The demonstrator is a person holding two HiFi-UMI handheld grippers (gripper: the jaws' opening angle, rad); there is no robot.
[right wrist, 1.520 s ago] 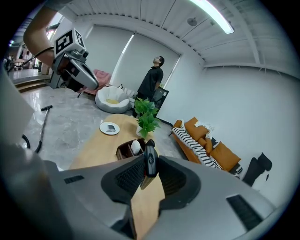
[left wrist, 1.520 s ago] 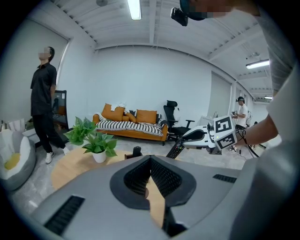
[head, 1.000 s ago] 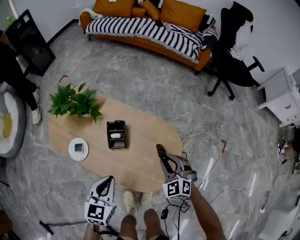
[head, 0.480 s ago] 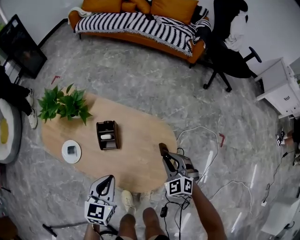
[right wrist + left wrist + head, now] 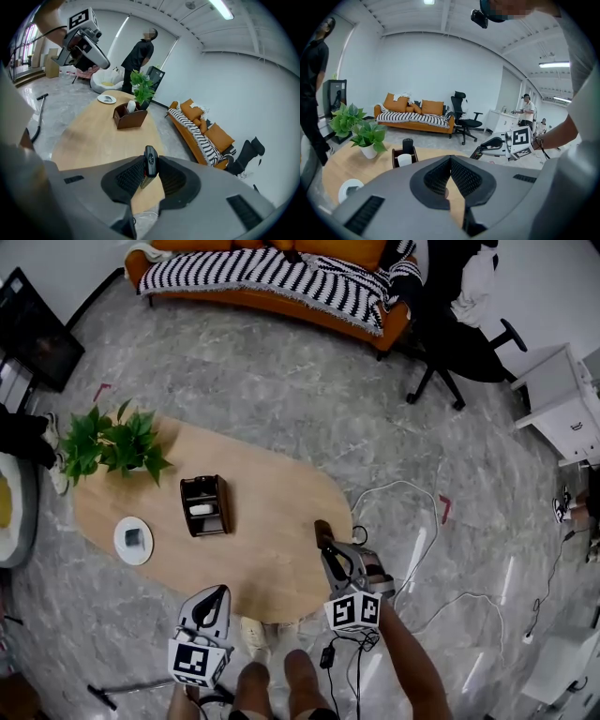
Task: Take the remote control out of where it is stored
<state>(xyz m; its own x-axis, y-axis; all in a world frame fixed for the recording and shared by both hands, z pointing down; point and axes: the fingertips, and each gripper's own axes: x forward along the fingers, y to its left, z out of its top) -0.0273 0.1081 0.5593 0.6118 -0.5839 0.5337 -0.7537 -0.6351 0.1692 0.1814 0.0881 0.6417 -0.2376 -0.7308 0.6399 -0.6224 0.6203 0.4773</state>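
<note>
remote location: remote control point(image 5: 150, 162) is out of the organizer, clamped in the right gripper point(image 5: 149, 171), over the near right end of the table point(image 5: 272, 549)
right tool: jaws partly closed, pads pressing both sides of the remote; its top end pokes out past the jaw tips, the rest sits down between the pads
left tool: left gripper point(image 5: 451, 163) has its jaws together with nothing in them, hanging off the table's near edge
storage: brown organizer point(image 5: 204, 505) mid-table, well apart from both grippers; a white item and a dark upright one remain inside
other stuff: potted plant point(image 5: 112, 442) at the far left end, round white dish point(image 5: 132, 540) near the organizer
task status: my read is that extraction is done and only set-down or hand-off remains
weight: looks light, a slim plastic bar; the load on the pads should be small
stiffness: probably a rigid shell, so it won't deform under the clamp; buttons may depress if a pad sits on them
slip risk: likely smooth plastic, and the textured pads help; the remote looks slightly tilted in the grip, so a fast swing could rotate it
fragility: low, but a drop on the stone floor could pop the battery cover
where to grip: across the body near mid-length, as held; a grip at the very tip would let it pivot
caveat: can't tell which face the pads contact
</note>
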